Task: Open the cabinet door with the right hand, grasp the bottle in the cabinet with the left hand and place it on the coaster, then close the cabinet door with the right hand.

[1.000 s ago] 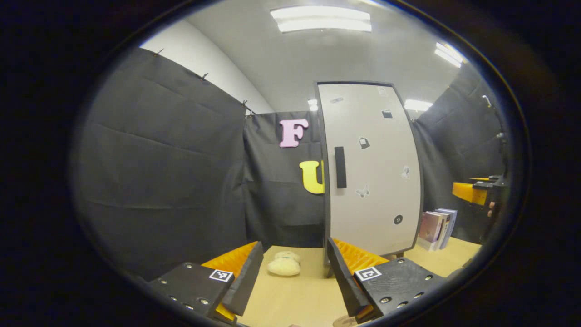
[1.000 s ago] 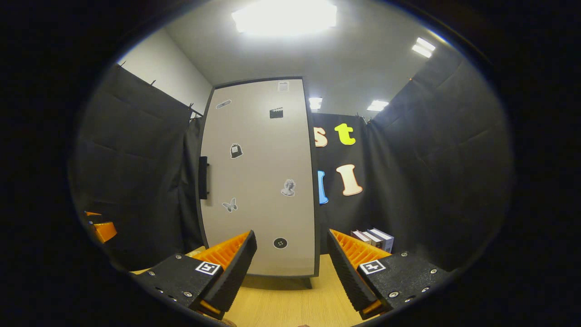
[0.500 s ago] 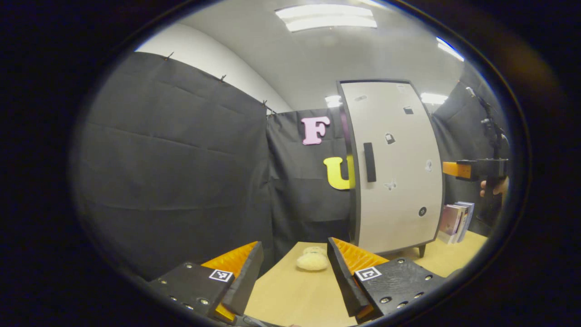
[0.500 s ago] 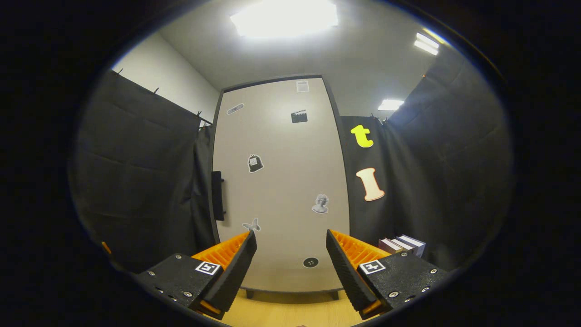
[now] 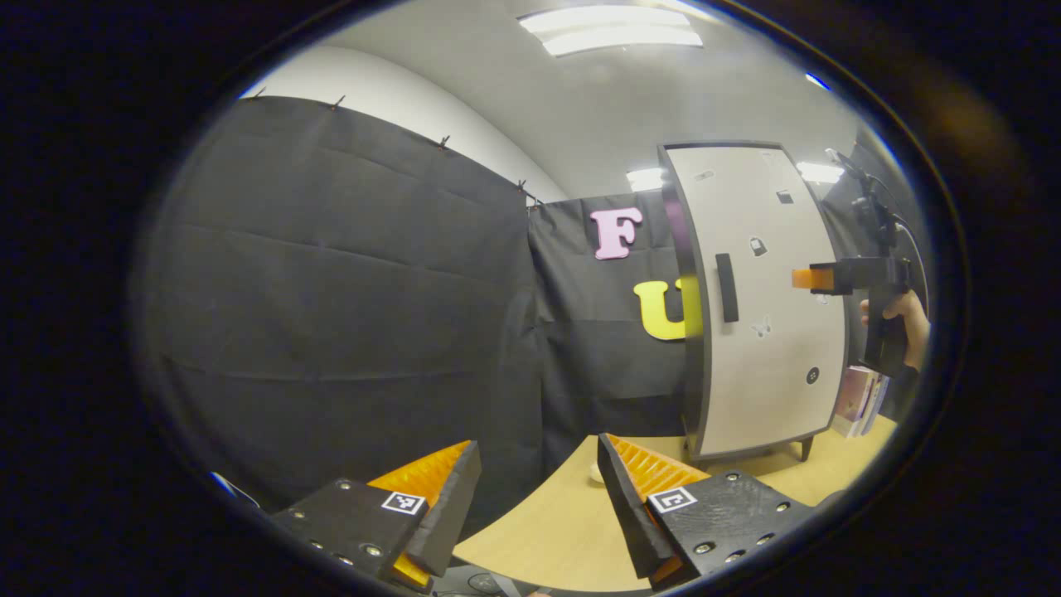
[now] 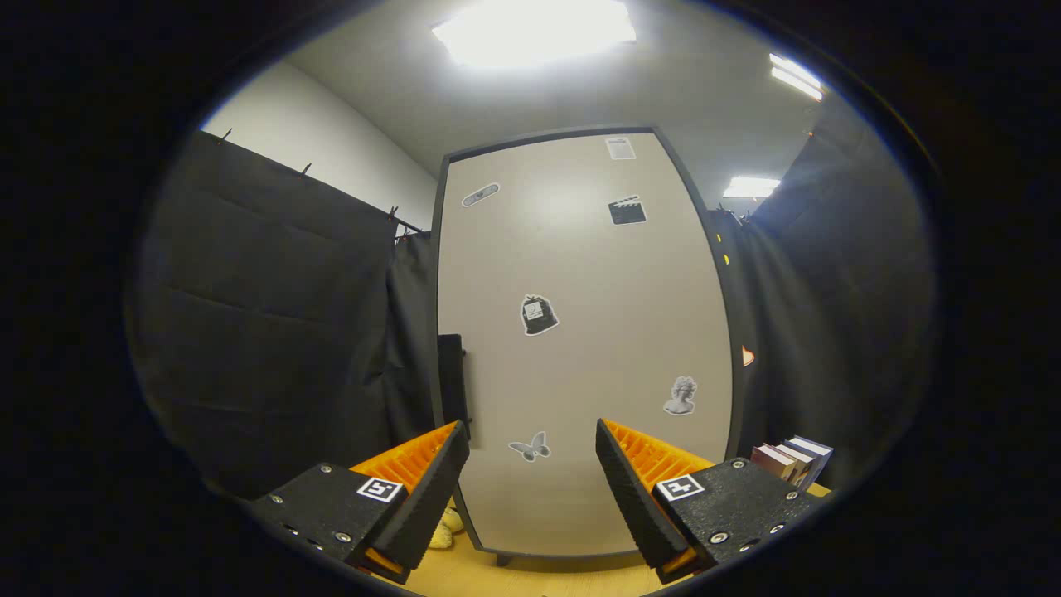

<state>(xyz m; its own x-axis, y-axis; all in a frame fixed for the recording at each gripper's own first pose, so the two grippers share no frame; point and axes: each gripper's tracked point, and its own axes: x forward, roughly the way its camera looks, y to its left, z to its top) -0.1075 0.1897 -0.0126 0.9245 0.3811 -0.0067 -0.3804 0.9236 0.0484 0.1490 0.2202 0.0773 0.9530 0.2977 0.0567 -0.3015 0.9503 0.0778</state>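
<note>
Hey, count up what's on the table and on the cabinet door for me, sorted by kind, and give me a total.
Cabinets: 1
Door handles: 1
Stickers on the door: 6 in the right gripper view
Book stacks: 1
Plush toys: 1
Total: 10

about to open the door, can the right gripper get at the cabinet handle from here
Probably yes: the right gripper is open and faces the closed cabinet door, with nothing between it and the handle at the door's left edge.

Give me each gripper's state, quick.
Left gripper: jaws open, holding nothing.
Right gripper: jaws open, holding nothing, facing the closed beige cabinet door.
</note>
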